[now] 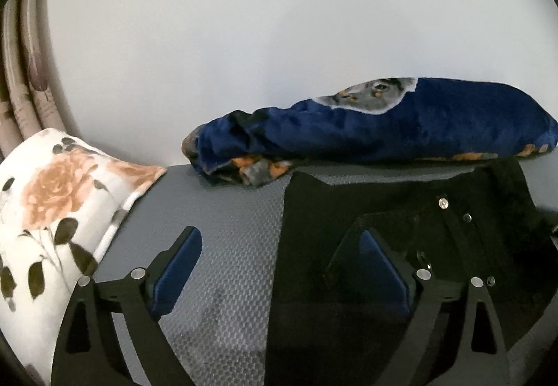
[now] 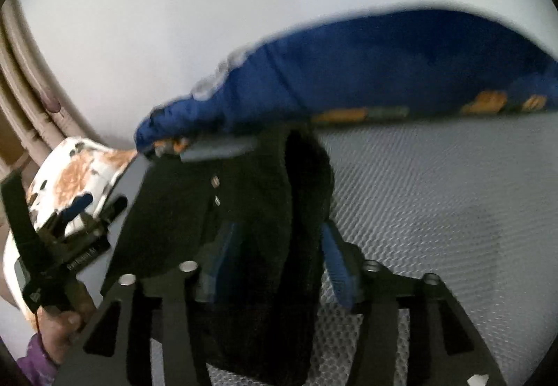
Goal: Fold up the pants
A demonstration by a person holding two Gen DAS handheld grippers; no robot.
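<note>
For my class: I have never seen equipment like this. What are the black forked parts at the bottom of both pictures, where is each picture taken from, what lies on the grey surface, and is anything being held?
There is no robot here. A person holds a two-fingered gripper in each hand, and a wide-angle camera on each looks forward along its fingers. One picture comes from the left gripper, the other from the right gripper.

On the grey textured surface lie black pants, a bundled blue blanket behind them and a floral pillow at the left.

The left gripper is open and holds nothing; one finger is over the pants. The right gripper has pants fabric between its fingers, but they stand apart and do not seem to clamp it. In the right view, the person's hand holds the left gripper.
</note>
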